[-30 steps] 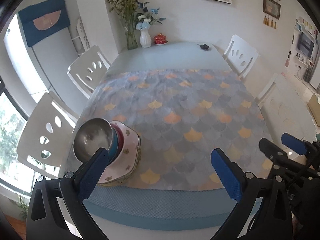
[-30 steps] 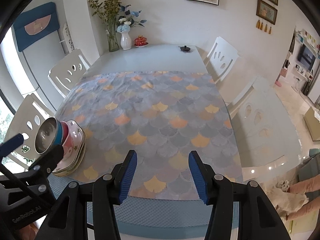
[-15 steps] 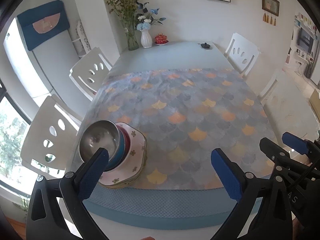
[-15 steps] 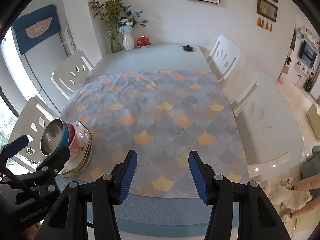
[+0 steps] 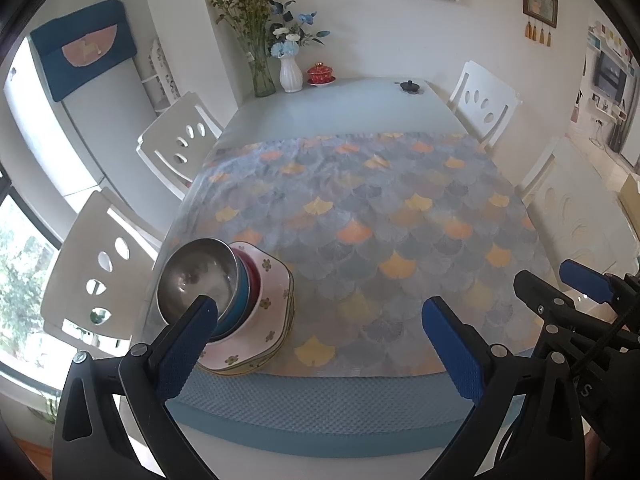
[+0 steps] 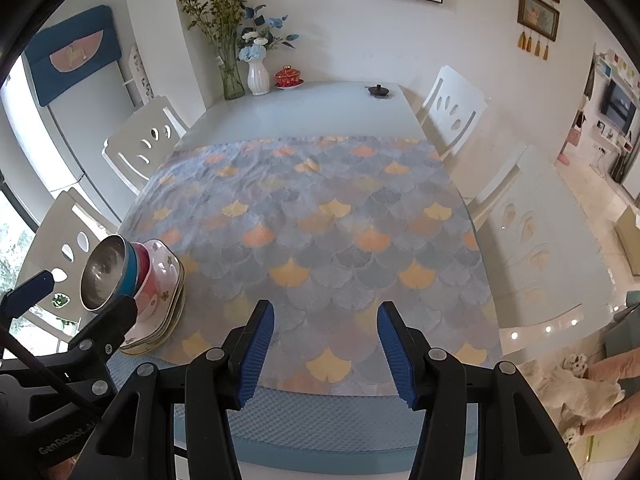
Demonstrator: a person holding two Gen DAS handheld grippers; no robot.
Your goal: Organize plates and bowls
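Dining table (image 5: pixel 320 108) under scale-patterned cloth (image 5: pixel 360 216). Nested stack, steel bowl (image 5: pixel 196 276) atop blue, red bowls and floral plates (image 5: pixel 268 320), sits at near-left corner. Left gripper (image 5: pixel 320 344) wide, empty; right gripper (image 6: pixel 326 350) narrower, empty. I judge stacking done; retreat straight, avoid clipping rim.

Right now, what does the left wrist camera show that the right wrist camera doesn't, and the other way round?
Only the left wrist view shows the right gripper from the side, at its right edge. Only the right wrist view shows the left gripper from the side, and a white fluffy toy at lower right. Both show the stacked bowls on floral plates at the near left of the patterned tablecloth, and both grippers open, holding nothing.
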